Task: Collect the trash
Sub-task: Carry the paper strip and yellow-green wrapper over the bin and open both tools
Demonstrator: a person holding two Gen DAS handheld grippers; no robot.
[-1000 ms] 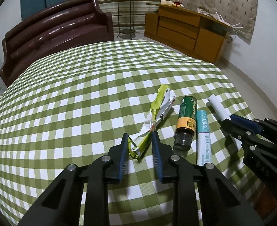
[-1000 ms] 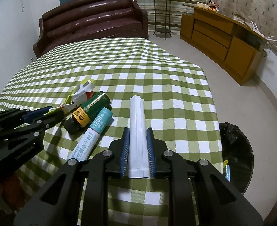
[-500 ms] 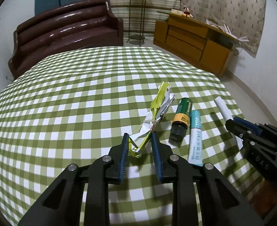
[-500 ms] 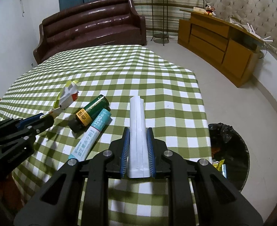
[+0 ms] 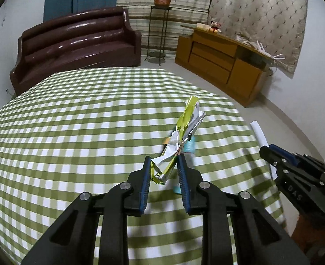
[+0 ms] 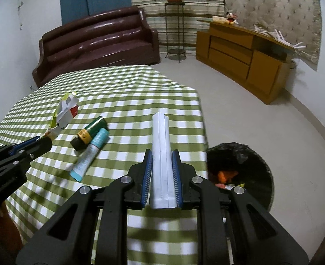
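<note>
My left gripper [image 5: 164, 172] is shut on a crumpled yellow-green and white wrapper [image 5: 180, 139] and holds it above the checked table [image 5: 74, 132]. The wrapper also shows in the right wrist view [image 6: 64, 110]. My right gripper [image 6: 161, 174] is shut on a long folded white packet [image 6: 161, 150], held above the table's right edge; the packet also shows in the left wrist view [image 5: 259, 134]. A green bottle with a black cap [image 6: 89, 132] and a teal tube [image 6: 90, 154] lie side by side on the table.
A black-lined trash bin [image 6: 239, 165] with some litter in it stands on the floor just right of the table. A brown sofa [image 6: 96, 44] is behind the table, and a wooden cabinet [image 6: 239, 59] stands by the right wall.
Both grippers have lifted with their items. The wrapper is off the table now, and the right gripper has moved right, so the bin shows more fully.
</note>
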